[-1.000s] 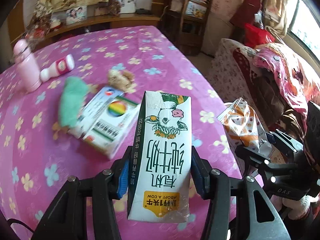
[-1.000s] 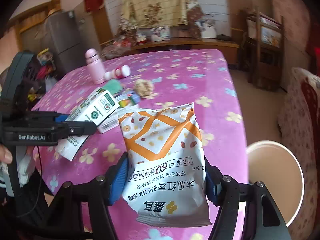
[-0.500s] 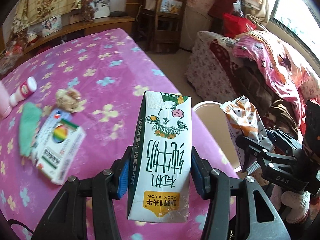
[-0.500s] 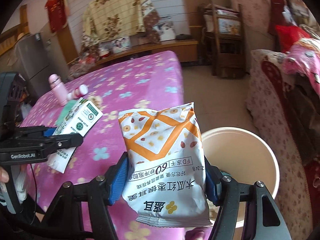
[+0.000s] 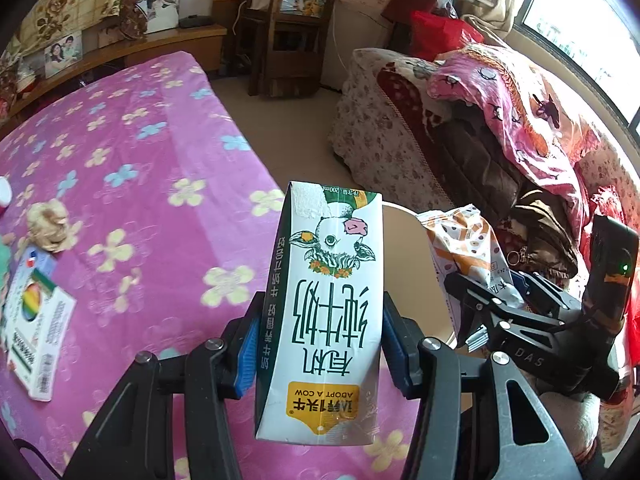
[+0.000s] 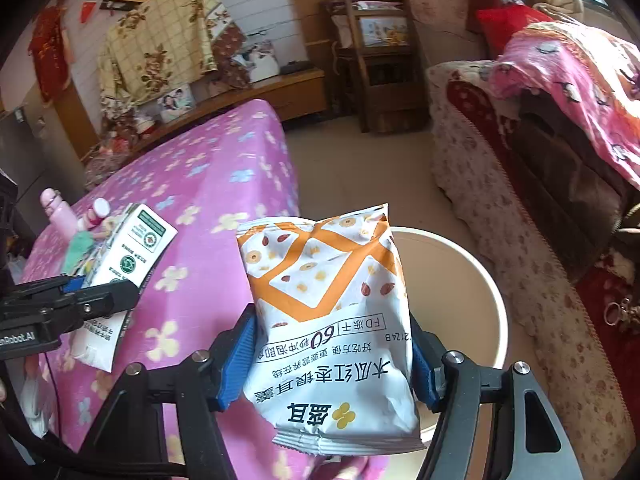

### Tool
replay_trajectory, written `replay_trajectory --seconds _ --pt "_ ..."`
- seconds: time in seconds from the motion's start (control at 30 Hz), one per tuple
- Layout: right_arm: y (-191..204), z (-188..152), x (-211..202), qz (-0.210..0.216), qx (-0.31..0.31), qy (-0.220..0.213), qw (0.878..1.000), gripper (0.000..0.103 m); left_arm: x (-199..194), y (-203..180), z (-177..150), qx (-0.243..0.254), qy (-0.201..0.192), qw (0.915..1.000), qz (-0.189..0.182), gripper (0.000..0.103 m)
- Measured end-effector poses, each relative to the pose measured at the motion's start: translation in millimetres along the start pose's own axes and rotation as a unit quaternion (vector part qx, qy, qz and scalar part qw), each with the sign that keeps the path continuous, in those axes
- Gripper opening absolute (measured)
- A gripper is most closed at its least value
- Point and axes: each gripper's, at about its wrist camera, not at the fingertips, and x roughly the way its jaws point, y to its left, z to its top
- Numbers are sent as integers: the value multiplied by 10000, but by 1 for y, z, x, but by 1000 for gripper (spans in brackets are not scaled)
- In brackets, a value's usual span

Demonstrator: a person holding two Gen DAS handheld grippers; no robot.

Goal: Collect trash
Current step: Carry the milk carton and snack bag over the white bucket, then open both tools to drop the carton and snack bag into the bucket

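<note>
Bucket (image 6: pixel 476 280) interior shows nothing; right tongs (image 6: pixel 332 356) grip snack bag (image 6: pixel 328 300) over it, left tongs (image 5: pixel 318 354) grip milk carton (image 5: pixel 324 308).

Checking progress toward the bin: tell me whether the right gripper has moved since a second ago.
Yes. The right gripper, shut on the snack bag, has swung off the pink table toward the cream bin, which now sits behind the bag.

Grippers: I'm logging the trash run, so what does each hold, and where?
Left gripper clamps the milk carton by its sides, near one end. Right gripper clamps the snack bag across its lower sides.
</note>
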Motion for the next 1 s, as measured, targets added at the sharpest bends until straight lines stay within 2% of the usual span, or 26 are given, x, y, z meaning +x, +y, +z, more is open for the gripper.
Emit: replay_trajectory --seconds 0.53,0.67,0.77,0.87,1.0 --pt "-46 -4 17 -274 710 40 9971 72 38 -23 13 -21 176 9996 -213 55" --pt "-55 -5 20 -250 901 54 9956 74 43 -26 14 -40 214 9994 -279 55" --pt "-59 -6 20 -222 1023 -6 9945 81 44 -28 13 -22 217 9993 -291 55" --pt "-61 -6 19 -185 1117 -64 9936 84 44 -28 13 -52 201 9991 -365 65" --pt "-63 -6 15 -145 1211 -151 9924 85 41 -27 14 -93 160 9990 -411 67"
